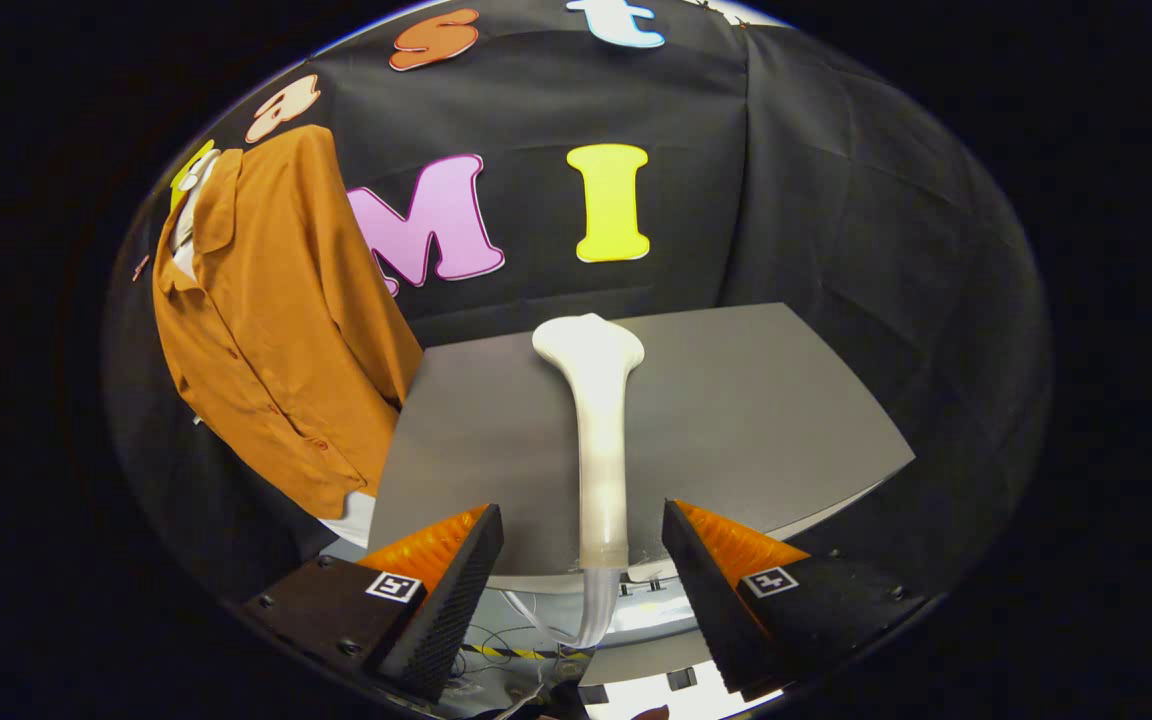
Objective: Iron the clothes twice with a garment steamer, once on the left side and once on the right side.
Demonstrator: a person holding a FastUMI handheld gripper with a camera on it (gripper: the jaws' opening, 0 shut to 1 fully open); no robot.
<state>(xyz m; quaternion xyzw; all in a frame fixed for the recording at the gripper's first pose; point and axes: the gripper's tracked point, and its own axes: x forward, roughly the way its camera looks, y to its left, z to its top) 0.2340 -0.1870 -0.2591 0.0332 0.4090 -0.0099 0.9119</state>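
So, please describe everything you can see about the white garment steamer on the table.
The garment steamer is white and looks like smooth plastic. It has a long slim handle that widens into a flat head at the far end. It lies on the grey table, pointing away from the gripper. A pale hose leaves its near end and hangs over the table edge. The open jaws stand on either side of the handle without touching it.

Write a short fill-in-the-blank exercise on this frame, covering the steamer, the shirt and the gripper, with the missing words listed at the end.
1. The garment steamer lies on the grey ____, handle end toward the gripper.
2. The gripper's fingers are ____, one on each side of the steamer's handle, touching nothing.
3. The shirt hanging beyond the table is ____ in colour.
4. A ____ leaves the steamer's handle end and drops below the table edge.

Missing words: table; open; orange; hose
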